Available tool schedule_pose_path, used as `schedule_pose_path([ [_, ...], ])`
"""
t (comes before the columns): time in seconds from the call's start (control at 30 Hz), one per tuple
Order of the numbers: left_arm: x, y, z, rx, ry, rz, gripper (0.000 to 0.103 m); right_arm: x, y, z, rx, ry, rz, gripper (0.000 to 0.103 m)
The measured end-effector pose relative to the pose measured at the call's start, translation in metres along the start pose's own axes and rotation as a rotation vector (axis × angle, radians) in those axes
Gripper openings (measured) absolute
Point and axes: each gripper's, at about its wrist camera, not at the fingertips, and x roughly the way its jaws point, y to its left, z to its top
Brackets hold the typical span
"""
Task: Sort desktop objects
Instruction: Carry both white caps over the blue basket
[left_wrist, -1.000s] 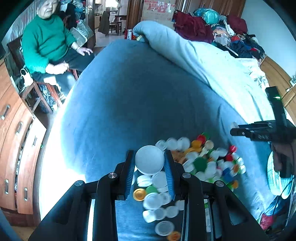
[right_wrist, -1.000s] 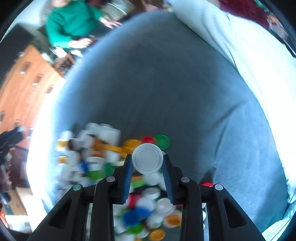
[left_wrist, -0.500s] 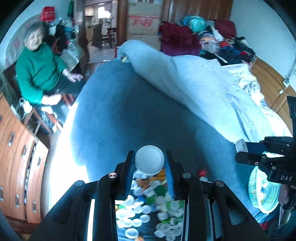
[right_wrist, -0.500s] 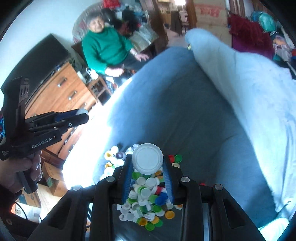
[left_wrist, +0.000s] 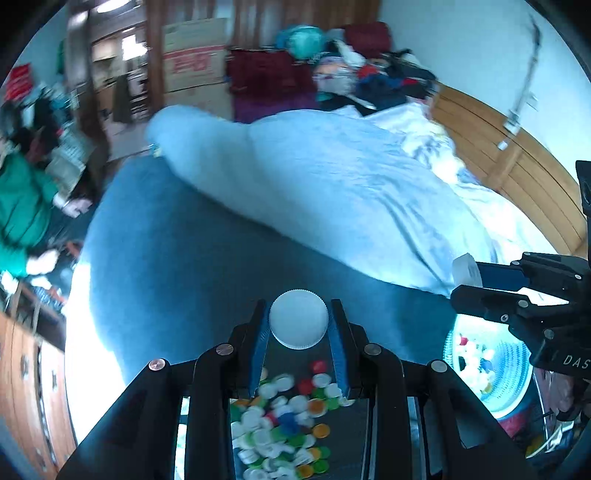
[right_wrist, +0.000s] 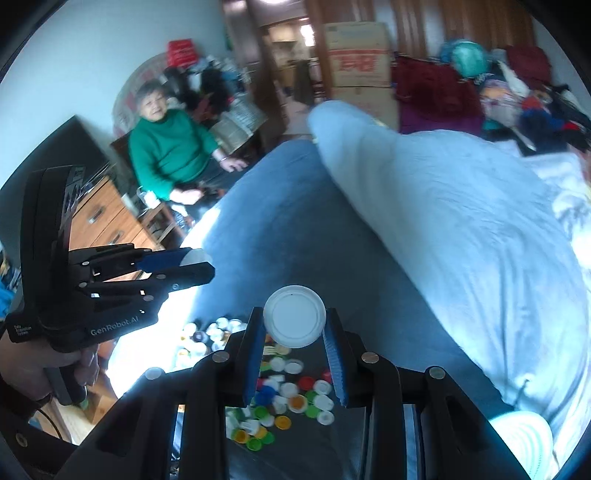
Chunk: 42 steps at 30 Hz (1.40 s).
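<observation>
Bottle caps, a loose heap of small round plastic ones in white, green, orange, red and blue (left_wrist: 284, 424), lie on the blue bed cover (left_wrist: 177, 266) below both tongs. The left tongs (left_wrist: 298, 325) are clamped on a white ribbed-edge plastic cap (left_wrist: 298, 319); the right tongs (right_wrist: 294, 326) grip a white flat-topped plastic cap (right_wrist: 294, 321), each cap held flat side toward its camera. The likely drop point, a pale turquoise woven basket (left_wrist: 491, 384) with a few caps already inside, sits off the bed's edge to the right of the left tongs. The right tongs are nearer it, almost overhead; the left must cross over.
</observation>
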Motion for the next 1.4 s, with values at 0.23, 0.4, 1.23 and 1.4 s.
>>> schedule_pose_path([
  [0.23,0.01,-0.073,0.024,0.116,0.016,-0.084,0.026,-0.044,-0.062,-0.026,0.117,-0.029,-0.087,0.034],
  [0.4,0.018,-0.133,0.04,0.2,0.025,-0.14,0.026,-0.084,-0.116,-0.051,0.199,-0.04,-0.16,0.034],
  [1.23,0.088,-0.385,0.038,0.537,0.221,-0.314,0.026,-0.171,-0.279,-0.15,0.414,0.054,-0.308,0.035],
  [1.4,0.098,-0.403,0.031,0.568,0.254,-0.316,0.026,-0.173,-0.292,-0.159,0.437,0.066,-0.31,0.035],
])
